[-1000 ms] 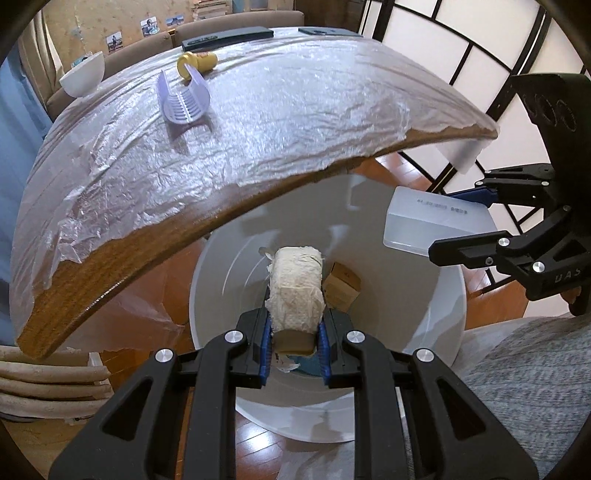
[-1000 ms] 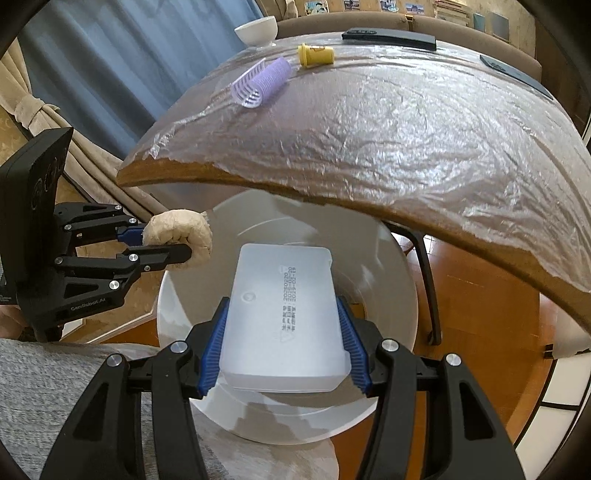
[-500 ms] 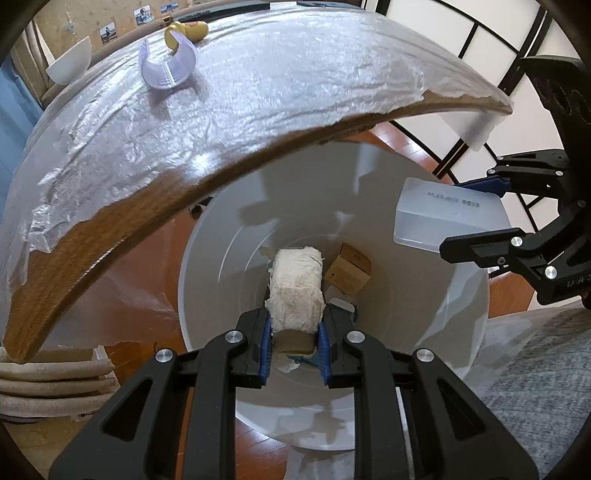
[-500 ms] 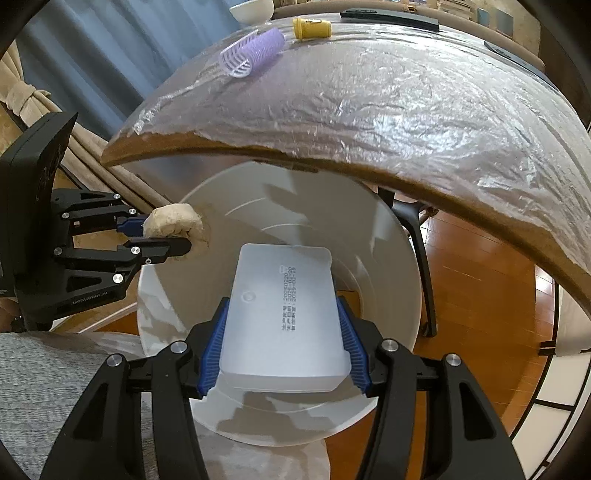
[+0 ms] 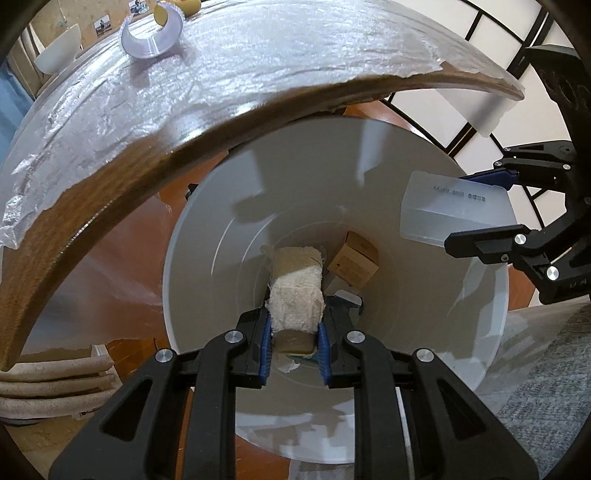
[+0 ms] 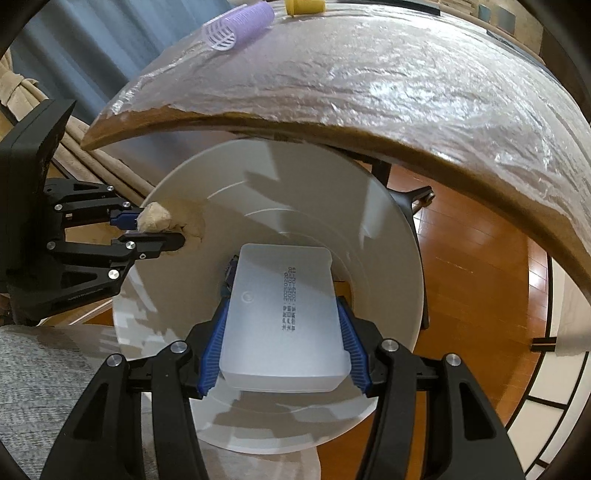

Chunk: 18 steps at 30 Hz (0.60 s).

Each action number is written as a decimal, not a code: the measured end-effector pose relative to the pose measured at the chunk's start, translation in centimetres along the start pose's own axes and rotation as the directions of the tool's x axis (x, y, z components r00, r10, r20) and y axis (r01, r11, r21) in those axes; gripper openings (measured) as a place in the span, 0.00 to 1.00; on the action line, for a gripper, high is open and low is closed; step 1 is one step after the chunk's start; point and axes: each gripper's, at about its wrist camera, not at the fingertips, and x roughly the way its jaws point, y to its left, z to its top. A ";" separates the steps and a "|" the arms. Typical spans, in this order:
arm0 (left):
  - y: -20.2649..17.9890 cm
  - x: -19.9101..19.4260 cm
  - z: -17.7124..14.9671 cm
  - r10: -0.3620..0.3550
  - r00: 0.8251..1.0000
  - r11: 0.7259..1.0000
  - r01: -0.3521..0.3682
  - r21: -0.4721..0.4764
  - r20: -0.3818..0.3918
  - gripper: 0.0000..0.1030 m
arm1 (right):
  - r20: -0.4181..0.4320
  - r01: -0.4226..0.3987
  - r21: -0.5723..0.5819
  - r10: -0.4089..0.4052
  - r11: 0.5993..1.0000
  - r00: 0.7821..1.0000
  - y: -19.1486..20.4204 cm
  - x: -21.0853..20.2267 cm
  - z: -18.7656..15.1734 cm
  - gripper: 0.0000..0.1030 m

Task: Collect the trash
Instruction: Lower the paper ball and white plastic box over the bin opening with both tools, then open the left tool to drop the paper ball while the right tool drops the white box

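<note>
A white round bin stands on the floor under the table's edge. My left gripper is shut on a squashed tissue roll and holds it over the bin's mouth. My right gripper is shut on a frosted white plastic box, also above the bin. A small brown carton lies at the bin's bottom with some scraps.
The wooden table wrapped in clear film overhangs the bin. On it lie a purple hair roller, a yellow item and a white bowl. A grey rug lies nearby.
Both grippers have sunk toward the bin with their loads, so the bin looks larger and the table edge has slid upward. Neither grip has changed.
</note>
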 end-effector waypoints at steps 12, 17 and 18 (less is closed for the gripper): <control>0.1 1.2 0.5 -0.014 1.000 1.000 0.014 0.010 -0.023 0.23 | -0.033 0.016 -0.011 -0.017 1.000 0.999 -0.5 1.2 0.0 0.53; 0.4 0.9 0.2 0.001 1.000 1.000 -0.001 0.000 -0.014 0.54 | -0.007 0.048 0.013 -0.048 0.999 0.999 -1.0 0.3 0.4 0.72; 0.4 0.2 0.1 0.001 1.000 1.000 -0.001 -0.004 -0.002 0.54 | 0.011 0.049 0.020 -0.049 0.999 0.999 -1.1 -0.4 0.6 0.72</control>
